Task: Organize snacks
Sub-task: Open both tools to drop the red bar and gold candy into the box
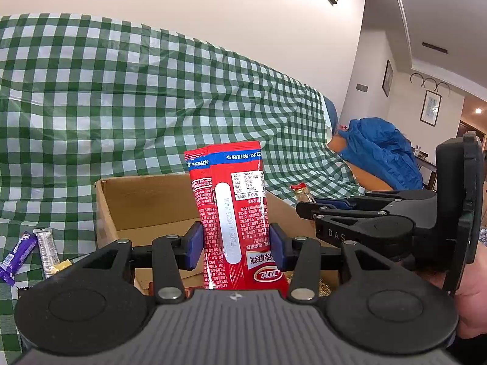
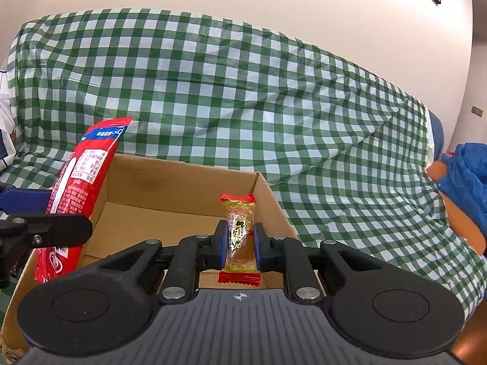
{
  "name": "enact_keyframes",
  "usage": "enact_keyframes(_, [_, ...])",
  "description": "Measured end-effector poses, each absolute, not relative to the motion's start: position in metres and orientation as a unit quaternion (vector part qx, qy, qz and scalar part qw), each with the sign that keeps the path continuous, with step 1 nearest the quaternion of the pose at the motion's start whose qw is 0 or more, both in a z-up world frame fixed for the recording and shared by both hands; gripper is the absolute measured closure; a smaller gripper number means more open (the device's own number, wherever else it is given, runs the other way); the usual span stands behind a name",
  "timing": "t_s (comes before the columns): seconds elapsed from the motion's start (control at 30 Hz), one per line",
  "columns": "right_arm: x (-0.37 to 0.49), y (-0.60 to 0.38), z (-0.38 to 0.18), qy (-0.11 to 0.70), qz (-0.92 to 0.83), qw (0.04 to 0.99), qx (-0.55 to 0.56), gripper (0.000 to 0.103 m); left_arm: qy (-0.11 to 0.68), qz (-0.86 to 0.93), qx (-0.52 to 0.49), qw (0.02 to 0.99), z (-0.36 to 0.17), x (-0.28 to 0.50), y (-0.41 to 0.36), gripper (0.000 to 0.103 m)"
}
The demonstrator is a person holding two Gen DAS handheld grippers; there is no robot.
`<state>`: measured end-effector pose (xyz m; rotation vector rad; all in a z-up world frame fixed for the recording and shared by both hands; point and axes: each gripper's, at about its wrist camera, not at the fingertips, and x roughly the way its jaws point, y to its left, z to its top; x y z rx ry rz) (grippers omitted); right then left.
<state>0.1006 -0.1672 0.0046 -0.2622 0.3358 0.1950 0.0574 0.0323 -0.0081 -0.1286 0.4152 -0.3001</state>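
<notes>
My left gripper (image 1: 236,245) is shut on two red snack packets (image 1: 234,213) and holds them upright above the open cardboard box (image 1: 143,194). My right gripper (image 2: 240,245) is shut on a gold candy with red ends (image 2: 240,234), held upright over the same box (image 2: 182,176). In the right wrist view the red packets (image 2: 82,188) and the left gripper's fingers (image 2: 48,231) show at the left. In the left wrist view the right gripper (image 1: 307,205) reaches in from the right, with the candy's top (image 1: 301,193) showing beyond it.
A green checked cloth (image 1: 121,106) covers the sofa behind and under the box. A purple bar (image 1: 18,257), a silver bar (image 1: 47,249) and a small yellow piece (image 1: 62,266) lie on the cloth left of the box. A blue garment (image 1: 383,152) lies at the right.
</notes>
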Motion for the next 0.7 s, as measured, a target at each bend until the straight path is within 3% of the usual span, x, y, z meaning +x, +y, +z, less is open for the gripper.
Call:
enact_keyframes(0.6, [0.1022, -0.1647, 0.0024, 0.174, 0.085, 0.972, -0.135, 0.085, 0.219, -0.155, -0.065, 0.961, -0.0096, 0.0605, 0.0319, 0.051])
enact_keyframes(0.7, [0.1050, -0.1640, 0.0009, 0.175, 0.060, 0.972, -0.143, 0.075, 0.220, -0.153, -0.064, 0.961, -0.0093, 0.0608, 0.0333, 0.051])
